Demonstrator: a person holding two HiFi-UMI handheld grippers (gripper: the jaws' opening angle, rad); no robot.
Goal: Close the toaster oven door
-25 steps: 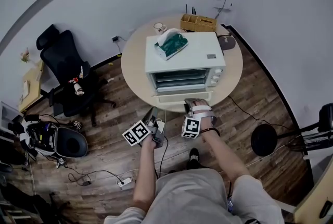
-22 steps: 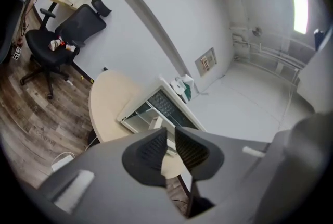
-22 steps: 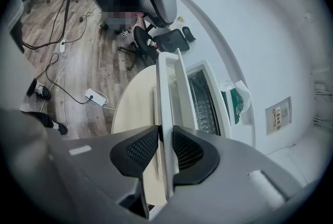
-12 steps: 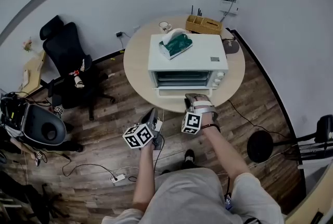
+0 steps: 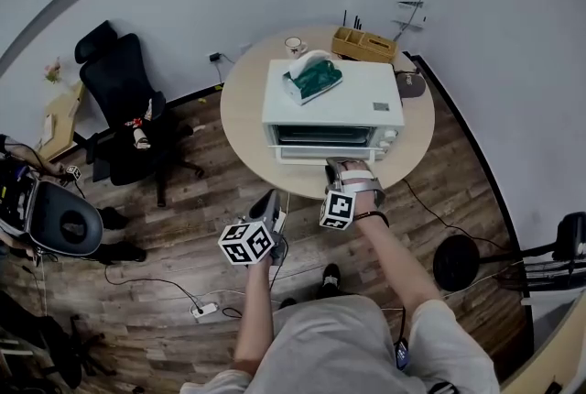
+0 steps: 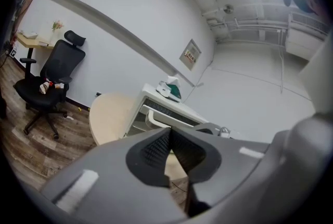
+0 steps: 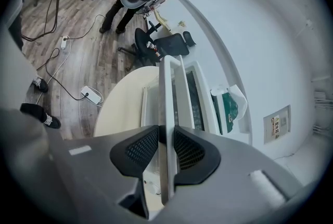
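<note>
A white toaster oven (image 5: 334, 99) stands on a round beige table (image 5: 243, 122), front toward me. Its door (image 5: 320, 154) is tilted partly open at the table's near edge. My right gripper (image 5: 346, 174) is shut on the door's white bar handle (image 7: 167, 108), which runs straight up between the ribbed pads (image 7: 143, 147). My left gripper (image 5: 268, 213) hangs over the floor in front of the table, apart from the oven. In the left gripper view its jaws (image 6: 170, 147) are shut with nothing between them, and the oven (image 6: 156, 108) lies ahead.
A green tissue pack (image 5: 311, 76) lies on the oven's top. A wooden box (image 5: 364, 44) and a cup (image 5: 294, 44) sit at the table's back. A black office chair (image 5: 119, 108) stands left, a black round stand (image 5: 455, 262) right, and cables with a power strip (image 5: 203, 310) lie on the floor.
The oven door has swung up from lying nearly flat, with my right gripper still on its handle. The left gripper has stayed low in front of the table.
</note>
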